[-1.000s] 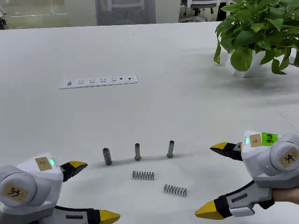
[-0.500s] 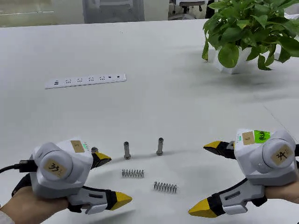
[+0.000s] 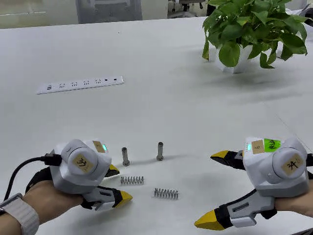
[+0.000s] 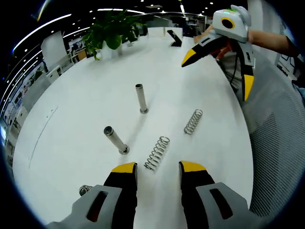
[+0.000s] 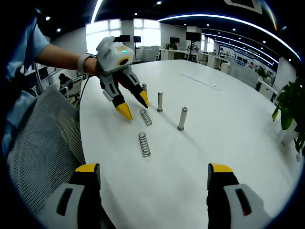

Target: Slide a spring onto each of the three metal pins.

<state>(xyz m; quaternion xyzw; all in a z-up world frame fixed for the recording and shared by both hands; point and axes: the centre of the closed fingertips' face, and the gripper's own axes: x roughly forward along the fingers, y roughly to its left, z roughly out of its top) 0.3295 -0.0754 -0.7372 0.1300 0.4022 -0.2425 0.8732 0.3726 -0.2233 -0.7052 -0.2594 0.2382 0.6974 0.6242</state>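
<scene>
Head view, left gripper: I am seeing the left gripper [image 3: 119, 183] sitting low over the white table [image 3: 161, 98], its jaws parted and gripping nothing.
Head view, right gripper: the right gripper [image 3: 210, 191] is hovering at the right, its jaws spread wide with nothing between them.
Head view, springs: the first spring [image 3: 132, 180] is lying flat just off the left gripper's tips. The second spring [image 3: 166, 193] is lying near it, toward the right gripper.
Head view, pins: the first pin [image 3: 125, 156] and the second pin [image 3: 160, 151] are standing upright and bare just behind the springs.
Head view, background: a power strip [image 3: 80, 84] and a potted plant [image 3: 249, 24] are sitting well beyond.
Left gripper view: I am looking along the parted jaws. The first spring is lying just ahead of the gap, untouched, with both pins beyond it.
Right gripper view: the jaws are standing wide apart and the second spring is lying ahead of them. The left gripper is pointing down beside the first spring.
</scene>
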